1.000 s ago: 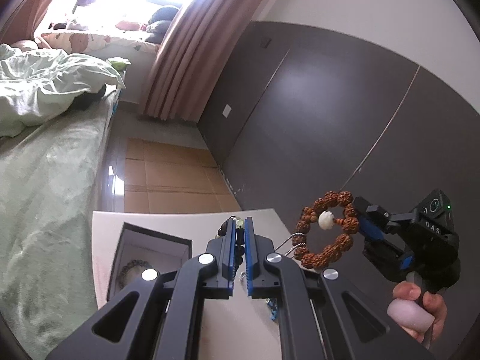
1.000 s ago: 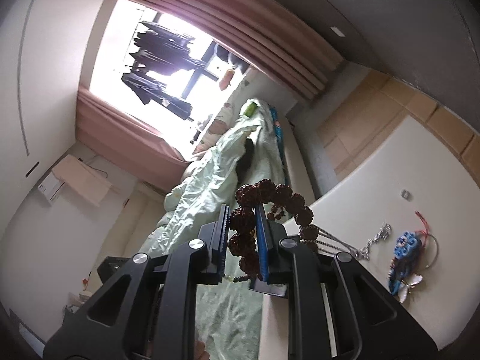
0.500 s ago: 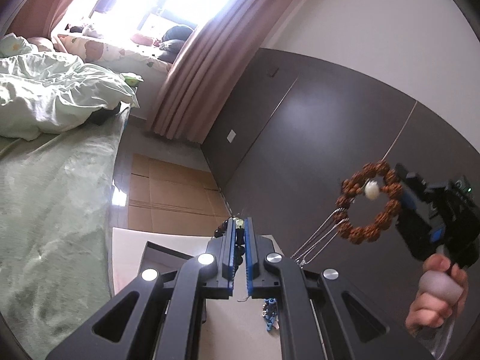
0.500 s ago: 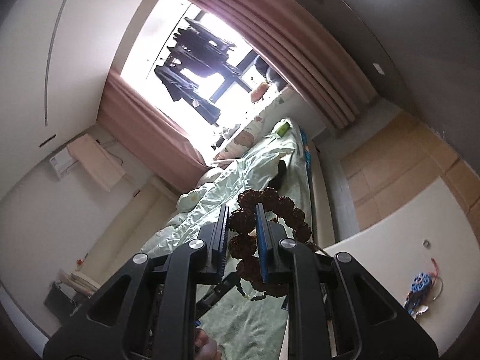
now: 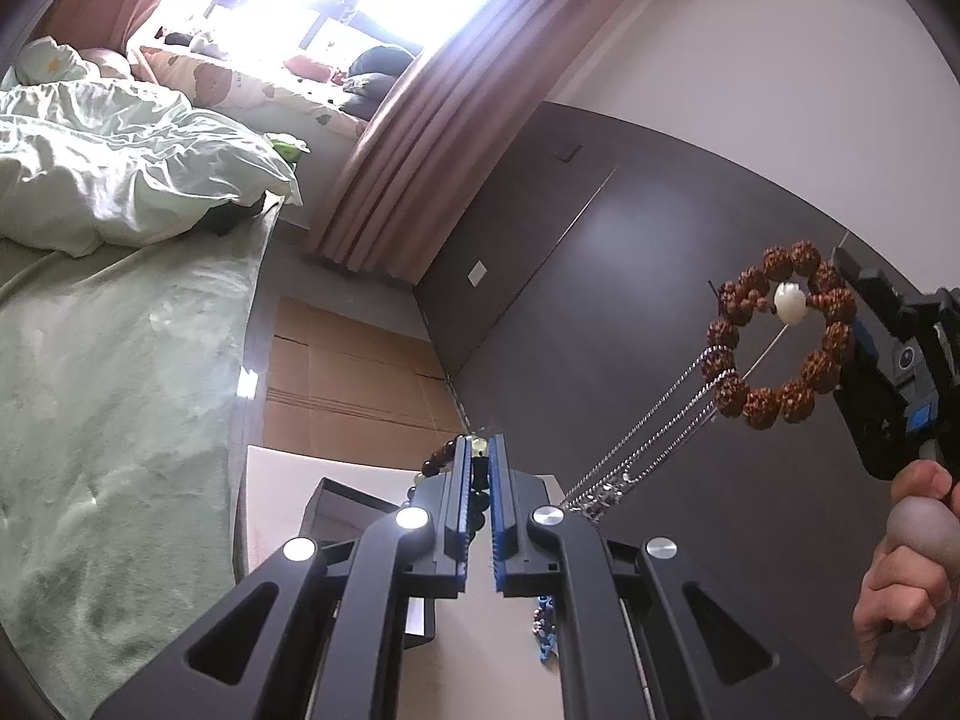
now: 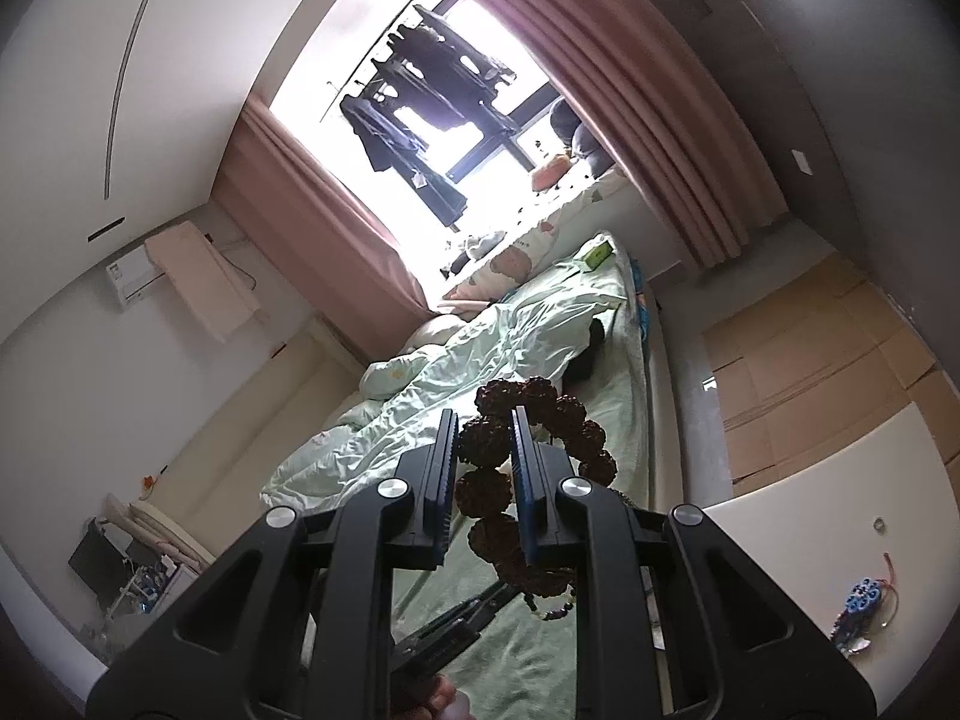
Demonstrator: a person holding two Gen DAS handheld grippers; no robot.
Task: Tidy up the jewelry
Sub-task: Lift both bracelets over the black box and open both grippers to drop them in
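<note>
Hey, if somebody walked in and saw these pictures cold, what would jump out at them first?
Probably the brown beaded bracelet with its one white bead, held up in the air by the right gripper at the right of the left wrist view. Silver chains stretch taut from it down towards the left gripper, which is clamped on a string of dark beads. Behind them, the blazing window over a rumpled pale green bed draws the eye.

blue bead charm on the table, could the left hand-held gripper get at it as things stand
Probably not yet: the left hand-held gripper is shut on a dark bead string, and the blue bead charm lies below, behind its fingers.
</note>
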